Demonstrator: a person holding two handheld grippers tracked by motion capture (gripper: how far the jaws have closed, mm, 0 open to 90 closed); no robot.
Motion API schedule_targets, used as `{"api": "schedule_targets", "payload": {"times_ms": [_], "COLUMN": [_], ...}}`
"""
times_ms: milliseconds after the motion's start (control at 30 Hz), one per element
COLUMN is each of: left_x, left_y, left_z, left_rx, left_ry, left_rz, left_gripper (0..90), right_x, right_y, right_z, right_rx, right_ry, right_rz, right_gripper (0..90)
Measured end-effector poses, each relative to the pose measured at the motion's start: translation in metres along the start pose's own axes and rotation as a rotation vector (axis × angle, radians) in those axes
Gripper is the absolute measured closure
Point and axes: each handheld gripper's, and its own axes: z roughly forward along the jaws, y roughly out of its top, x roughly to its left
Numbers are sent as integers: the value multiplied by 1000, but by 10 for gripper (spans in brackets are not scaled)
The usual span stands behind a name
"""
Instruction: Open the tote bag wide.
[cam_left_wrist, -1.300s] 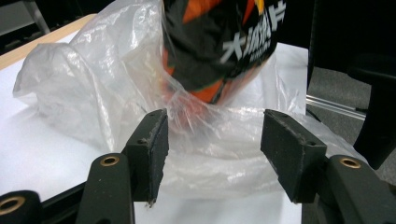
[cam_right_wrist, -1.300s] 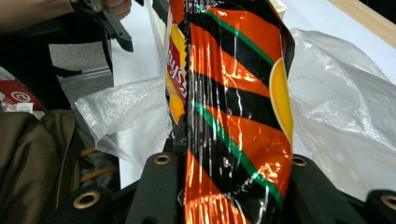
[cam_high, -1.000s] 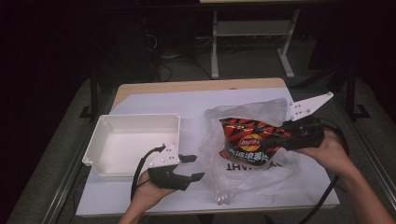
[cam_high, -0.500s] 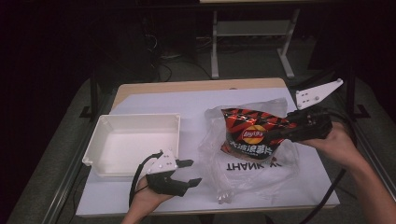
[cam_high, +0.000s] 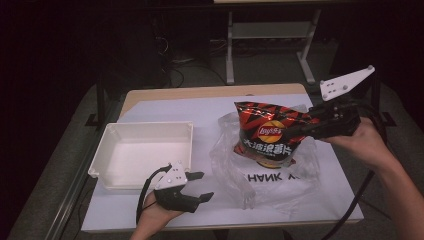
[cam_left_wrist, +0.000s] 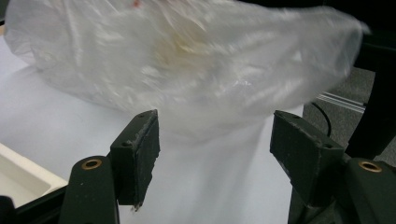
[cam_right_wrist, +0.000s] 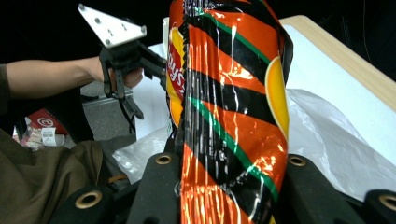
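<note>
1. The right gripper (cam_high: 300, 131) is clamped on the chip bag (cam_high: 267, 135) — its two jaws press the bag's orange-and-black side edge from both faces, as the right gripper view shows, with the bag (cam_right_wrist: 229, 116) rising straight up out of the jaws.

2. In the high view the bag hangs off the front of that gripper, raised off the table and half out of the clear plastic bag (cam_high: 260, 175), whose crumpled film lies beneath and around the chip bag's lower end (the logo faces the camera there).

3. The left gripper (cam_high: 199, 186) is open, and its jaws have just been opening wider; nothing sits between them. In the left gripper view the two black pads (cam_left_wrist: 140, 149) stand well apart with only the white table cover (cam_left_wrist: 219, 186) showing in the gap.

4. Ahead of the left gripper, and not touching it, lies the plastic bag (cam_left_wrist: 187, 65) — a pale, bulging mass just beyond the pad tips.

5. Just beside the left gripper, on the side away from the plastic bag, sits the white tray (cam_high: 140, 150); a corner of it (cam_left_wrist: 18, 177) shows at the lower edge of the left gripper view.

6. Beyond the chip bag in the right gripper view the left gripper (cam_right_wrist: 156, 65) is seen farther off, held by a hand (cam_right_wrist: 121, 74).
</note>
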Motion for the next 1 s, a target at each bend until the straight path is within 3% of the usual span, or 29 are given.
{"api": "schedule_targets", "payload": {"times_ms": [433,1000], "left_x": [4,1], "left_y": [-3,-4], "left_z": [-4,0], "left_rx": [6,18], "left_ry": [1,-12], "left_rz": [3,-8], "left_gripper": [316,315], "right_x": [0,0], "right_y": [37,65], "right_z": [5,21], "right_rx": [6,5], "right_ry": [21,44], "right_rz": [-24,-45], "right_gripper": [712,718]}}
